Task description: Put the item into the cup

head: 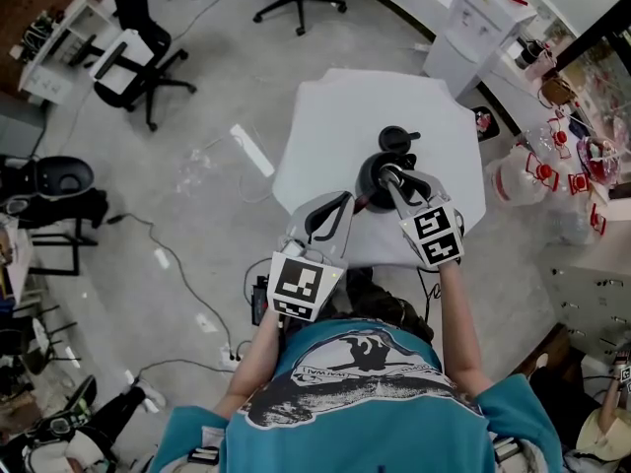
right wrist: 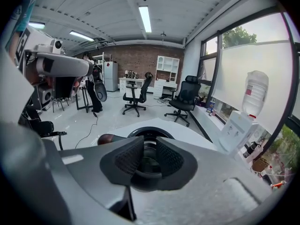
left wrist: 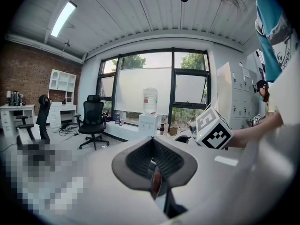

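A black cup (head: 373, 173) stands on the white table (head: 335, 116), near its front edge. My right gripper (head: 391, 176) reaches over it from the near side, its jaws shut on the cup's rim (right wrist: 150, 131). My left gripper (head: 347, 203) is just left of the cup, shut on a small dark red item (head: 363, 203). In the left gripper view the item (left wrist: 156, 184) shows as a thin reddish piece pinched between the pads. In the right gripper view the item (right wrist: 107, 138) sits beside the cup's left wall.
A black lid (head: 396, 138) lies on the table just beyond the cup. Office chairs (head: 138, 52) and cables (head: 177, 264) are on the floor to the left. A white water dispenser (head: 473, 23) stands at the far right, with a cluttered shelf (head: 577, 156) beside it.
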A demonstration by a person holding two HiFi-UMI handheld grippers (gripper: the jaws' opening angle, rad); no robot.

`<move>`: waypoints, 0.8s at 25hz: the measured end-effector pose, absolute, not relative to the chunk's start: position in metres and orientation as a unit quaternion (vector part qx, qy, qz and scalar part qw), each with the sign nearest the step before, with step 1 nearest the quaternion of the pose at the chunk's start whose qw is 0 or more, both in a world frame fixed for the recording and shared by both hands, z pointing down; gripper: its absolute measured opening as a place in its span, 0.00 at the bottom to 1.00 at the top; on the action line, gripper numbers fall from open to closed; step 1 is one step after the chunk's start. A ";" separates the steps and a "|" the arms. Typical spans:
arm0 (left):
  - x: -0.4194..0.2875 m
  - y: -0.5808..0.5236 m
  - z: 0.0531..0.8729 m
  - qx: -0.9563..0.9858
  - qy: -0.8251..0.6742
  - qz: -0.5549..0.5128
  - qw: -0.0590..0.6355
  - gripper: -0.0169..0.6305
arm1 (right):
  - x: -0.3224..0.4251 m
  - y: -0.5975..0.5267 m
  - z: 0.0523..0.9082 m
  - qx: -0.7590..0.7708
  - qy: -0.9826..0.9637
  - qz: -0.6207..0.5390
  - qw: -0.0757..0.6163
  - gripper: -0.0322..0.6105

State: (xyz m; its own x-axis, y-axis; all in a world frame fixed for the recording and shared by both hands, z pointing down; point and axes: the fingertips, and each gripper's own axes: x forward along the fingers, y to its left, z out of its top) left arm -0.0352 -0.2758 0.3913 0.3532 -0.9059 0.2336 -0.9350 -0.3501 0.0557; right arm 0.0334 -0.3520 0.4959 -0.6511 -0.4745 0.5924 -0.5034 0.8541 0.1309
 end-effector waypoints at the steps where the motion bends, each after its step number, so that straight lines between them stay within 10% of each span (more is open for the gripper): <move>1: -0.034 -0.276 0.392 0.818 -0.562 0.082 0.090 0.05 | 0.034 -0.352 0.495 0.272 -0.909 0.025 0.315 0.18; 20: -0.054 -0.264 0.381 0.846 -0.521 0.075 0.084 0.05 | 0.019 -0.311 0.434 0.335 -0.920 0.077 0.188 0.18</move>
